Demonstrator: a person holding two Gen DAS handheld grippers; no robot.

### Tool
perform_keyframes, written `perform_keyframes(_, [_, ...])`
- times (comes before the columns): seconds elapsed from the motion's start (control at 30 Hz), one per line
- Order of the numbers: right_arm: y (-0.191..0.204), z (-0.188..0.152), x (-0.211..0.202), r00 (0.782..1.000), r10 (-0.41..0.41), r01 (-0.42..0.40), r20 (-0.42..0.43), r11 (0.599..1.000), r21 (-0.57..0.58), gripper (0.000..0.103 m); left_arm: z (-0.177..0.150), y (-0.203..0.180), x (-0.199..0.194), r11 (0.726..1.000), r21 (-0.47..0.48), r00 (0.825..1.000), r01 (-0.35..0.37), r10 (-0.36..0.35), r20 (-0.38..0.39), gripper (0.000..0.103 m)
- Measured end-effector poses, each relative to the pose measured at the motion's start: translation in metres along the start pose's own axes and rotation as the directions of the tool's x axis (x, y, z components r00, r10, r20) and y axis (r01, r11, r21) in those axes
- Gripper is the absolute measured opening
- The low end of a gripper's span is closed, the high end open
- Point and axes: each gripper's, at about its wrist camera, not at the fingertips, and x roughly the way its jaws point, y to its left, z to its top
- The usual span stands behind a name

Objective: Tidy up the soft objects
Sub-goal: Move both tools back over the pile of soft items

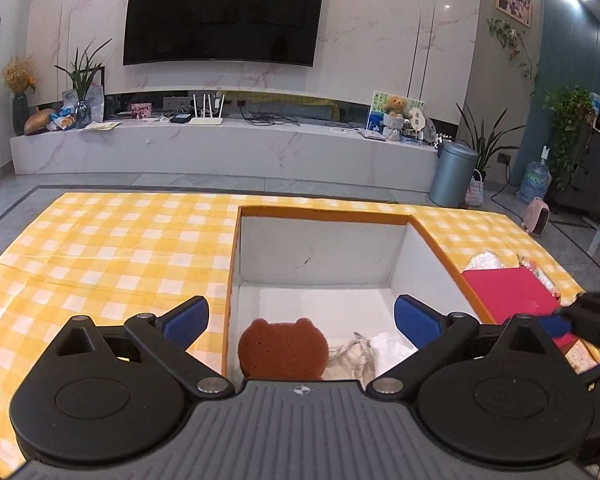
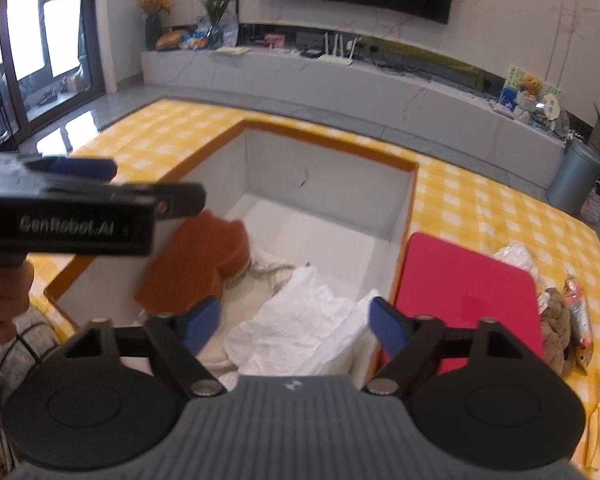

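Observation:
An orange-rimmed box (image 1: 324, 216) with white walls stands on the yellow checked cloth. Inside lie a brown bear-shaped sponge (image 1: 283, 348), a cream knitted cloth (image 1: 354, 356) and crumpled white tissue (image 2: 300, 320). My left gripper (image 1: 300, 316) is open above the box's near end, with the sponge just below and between its blue pads. My right gripper (image 2: 296, 320) is open over the tissue at the box's near right side. In the right wrist view the sponge (image 2: 196, 260) leans against the box's left wall (image 2: 216, 172), below the left gripper (image 2: 80, 200).
A red flat lid (image 2: 468, 292) lies right of the box. Beside it are a brown knitted item (image 2: 558, 328), a foil wrapper (image 2: 516, 256) and a snack packet (image 2: 578, 316). The yellow checked cloth (image 1: 100, 248) stretches left. A TV wall and a grey bin (image 1: 452, 176) stand beyond.

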Motion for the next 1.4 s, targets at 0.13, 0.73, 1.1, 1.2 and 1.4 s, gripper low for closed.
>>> perform_keyframes(0.13, [-0.009,0.004,-0.01,0.999,-0.043,0.043,0.033,0.999,-0.003,0.097,0.002,-0.008,-0.007,1.0,0.013,0.999,-0.013,0.013,0.035,0.103])
perform_keyframes(0.73, [-0.114,-0.005,-0.083,0.943,-0.283,0.246,0.173,0.947,0.208,0.1,0.003,-0.047,-0.02,0.994,0.059,0.994,0.088,-0.091,0.063,0.103])
perform_keyframes(1.1, [-0.175,-0.038,-0.114,0.92,-0.351,0.275,0.173,0.895,0.352,0.1,0.002,-0.093,-0.024,0.976,0.148,0.985,0.161,-0.168,0.038,0.103])
perform_keyframes(1.2, [-0.189,-0.046,-0.111,0.915,-0.381,0.31,0.136,0.876,0.37,0.1,-0.001,-0.115,-0.023,0.964,0.191,0.982,0.184,-0.19,0.017,0.103])
perform_keyframes(1.4, [-0.22,-0.065,-0.097,0.913,-0.405,0.347,0.046,0.831,0.434,0.1,-0.016,-0.169,-0.011,0.906,0.317,0.96,0.28,-0.265,-0.093,0.103])
